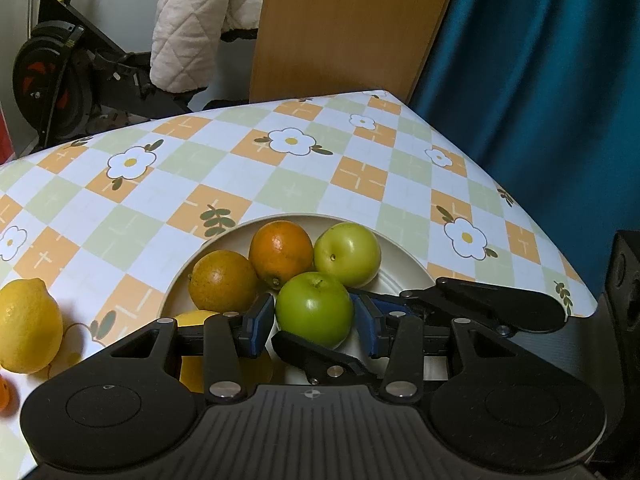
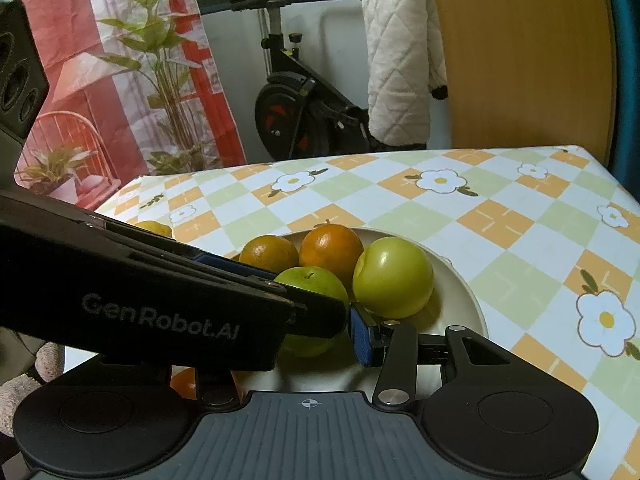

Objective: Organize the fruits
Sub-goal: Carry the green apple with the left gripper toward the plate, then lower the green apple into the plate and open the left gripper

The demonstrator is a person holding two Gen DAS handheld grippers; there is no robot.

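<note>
Right gripper [image 2: 320, 332] sits low over the plate [image 2: 468, 300], the left gripper [image 2: 304, 304] crossing in from nine o'clock; green apple [image 2: 316, 280] between, second apple [image 2: 394, 278] at one o'clock, oranges [image 2: 332, 254] behind.

The tabletop [image 1: 320, 184] wears a smooth, faintly sheened checked vinyl cloth, and the cream plate [image 1: 404, 256] on it looks matt, like plastic or unglazed ceramic. The green apples [image 1: 314, 308] are waxy and glossy, the oranges [image 1: 280, 252] pebbled with a dull shine. Behind stand a matt wood-grain panel [image 1: 344, 28], a quilted white cloth [image 1: 196, 20] and a satiny teal curtain [image 1: 540, 80].
</note>
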